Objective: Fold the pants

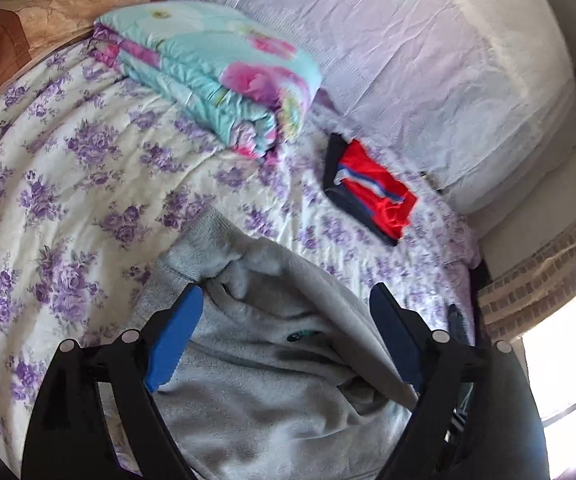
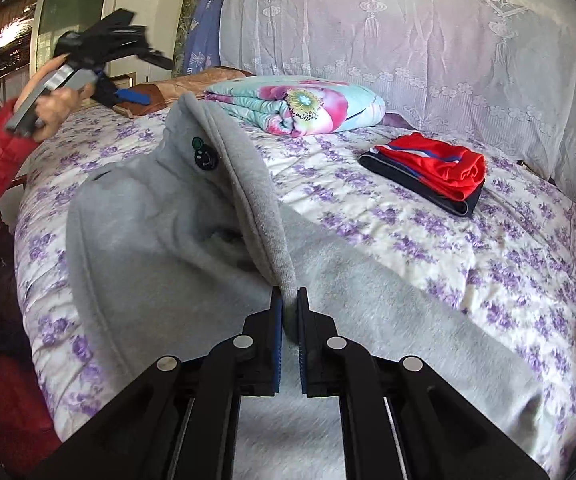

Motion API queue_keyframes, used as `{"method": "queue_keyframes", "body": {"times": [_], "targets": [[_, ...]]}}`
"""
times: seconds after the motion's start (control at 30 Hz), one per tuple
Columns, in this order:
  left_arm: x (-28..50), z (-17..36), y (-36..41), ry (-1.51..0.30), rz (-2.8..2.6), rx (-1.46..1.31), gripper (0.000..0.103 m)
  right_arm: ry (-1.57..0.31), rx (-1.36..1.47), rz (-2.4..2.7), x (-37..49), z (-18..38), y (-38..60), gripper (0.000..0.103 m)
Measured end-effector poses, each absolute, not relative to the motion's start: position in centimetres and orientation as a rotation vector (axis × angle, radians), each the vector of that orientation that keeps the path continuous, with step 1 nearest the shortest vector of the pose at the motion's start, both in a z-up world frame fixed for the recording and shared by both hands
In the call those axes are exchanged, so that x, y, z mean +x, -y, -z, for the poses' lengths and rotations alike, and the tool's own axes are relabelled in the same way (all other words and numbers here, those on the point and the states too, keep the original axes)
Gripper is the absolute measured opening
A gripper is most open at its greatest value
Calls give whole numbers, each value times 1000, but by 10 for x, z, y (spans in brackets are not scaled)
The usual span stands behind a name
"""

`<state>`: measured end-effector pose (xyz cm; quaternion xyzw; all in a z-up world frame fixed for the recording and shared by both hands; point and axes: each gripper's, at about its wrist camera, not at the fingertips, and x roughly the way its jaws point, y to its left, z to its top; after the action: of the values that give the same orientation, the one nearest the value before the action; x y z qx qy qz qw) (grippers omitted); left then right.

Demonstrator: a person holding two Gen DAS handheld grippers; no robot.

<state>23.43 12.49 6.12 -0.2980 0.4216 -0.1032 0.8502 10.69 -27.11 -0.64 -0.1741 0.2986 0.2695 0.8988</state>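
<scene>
On a bed [image 2: 427,248] spread with a purple-flowered sheet, grey fleece pants [image 2: 160,248] lie bunched across the near side. The right gripper [image 2: 289,308] has its jaws clenched on a ribbed hem of the pants, which rises from the jaws in a peaked fold — a dark button [image 2: 204,158] shows on the cloth to the left of that fold.

The left gripper [image 1: 284,312] hangs above the same pants with its jaws released and wide apart, grey fabric lying between and below them but not pinched. From the right wrist camera that gripper [image 2: 128,76] shows lifted off the bed, far up and to the left of the right jaws, gripped in the person's left hand [image 2: 54,110] at the end of a red sleeve.

Beyond the right jaws and to their right sits a folded red and navy garment [image 2: 431,172]; straight beyond, a folded floral quilt [image 2: 299,106] — behind it a lace-draped headboard [image 2: 427,40]. A brown pillow [image 1: 44,20] lies far beyond the left jaws, to the left.
</scene>
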Motion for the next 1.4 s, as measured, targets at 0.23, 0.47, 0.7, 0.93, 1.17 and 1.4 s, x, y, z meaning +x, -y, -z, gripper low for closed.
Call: {"method": "queue_keyframes", "body": {"times": [0.23,0.47,0.7,0.93,1.17,1.4], "targets": [[260,-29,-116,-1012,167,-682,54,-623,-317,-567,89,21,281,7],[221,-43,-121,-944,225,-651,24,-590,-310,-549,75,15,287,7],[147,-17,-139,-936,340,-656,24,-626,-291,-561,44,20,295,7],[111,54,-161,-984,365,-806,24,-669,-257,-564,30,36,295,7],[81,-2,-175,-845,204,-673,22,-632,-268,-555,18,27,297,7],[104,-25,-112,-847,270,-528,45,-717,-241,-554,28,59,295,8]]}}
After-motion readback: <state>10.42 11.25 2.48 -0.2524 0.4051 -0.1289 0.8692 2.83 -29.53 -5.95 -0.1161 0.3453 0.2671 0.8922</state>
